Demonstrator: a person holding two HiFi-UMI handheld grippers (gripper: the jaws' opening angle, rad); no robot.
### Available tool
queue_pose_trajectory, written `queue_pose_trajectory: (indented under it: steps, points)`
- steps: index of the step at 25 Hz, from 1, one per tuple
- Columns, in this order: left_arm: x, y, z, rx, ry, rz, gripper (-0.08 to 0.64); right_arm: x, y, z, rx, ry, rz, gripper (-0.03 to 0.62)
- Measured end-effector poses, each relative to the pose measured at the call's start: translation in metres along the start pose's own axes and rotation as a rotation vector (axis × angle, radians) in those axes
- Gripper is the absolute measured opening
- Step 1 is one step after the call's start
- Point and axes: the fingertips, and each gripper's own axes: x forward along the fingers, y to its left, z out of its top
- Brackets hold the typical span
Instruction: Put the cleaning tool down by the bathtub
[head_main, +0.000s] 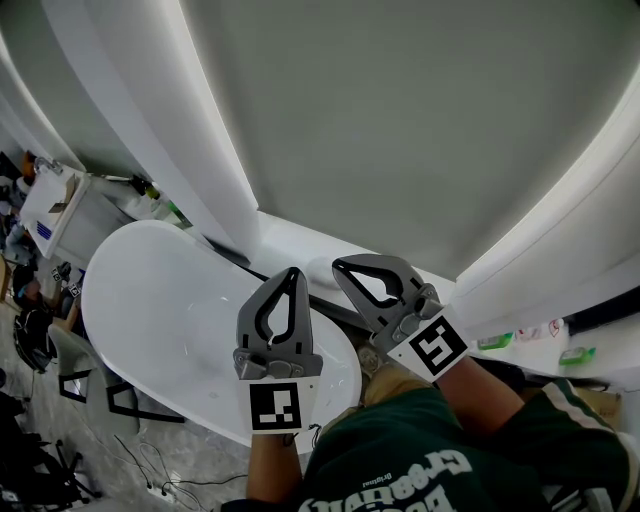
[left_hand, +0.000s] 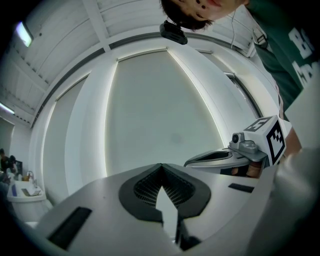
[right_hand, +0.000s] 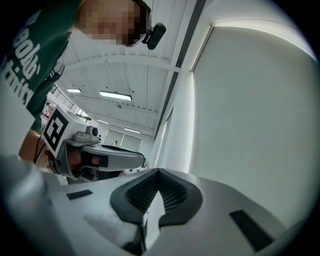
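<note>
Light: bright, diffuse, from glowing strips (head_main: 230, 150) edging your grey panel (head_main: 400, 120) | Glare: sheen on bathtub (head_main: 150, 300) | Shadow: head view's lower left dim | Distortion: fisheye bending, black corners in your gripper views

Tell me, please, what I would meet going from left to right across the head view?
cabinet → bathtub → left gripper → right gripper → green items on the ledge
</note>
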Motion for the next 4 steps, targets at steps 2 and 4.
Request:
queue_pose_trajectory:
  steps: [2, 4]
  points:
    - [0.001, -0.0018, -0.0002, 0.0, -0.001, 0.0, 0.006, -0.0018, -0.0019, 0.0001, 0.011, -0.007, 0.0, 0.014]
    - [0.0022, -0.0035, -0.0005, -0.002, -0.002, 0.001, 0.006, -0.0035, -0.0038, 0.0006, 0.019, -0.014, 0.001, 0.015]
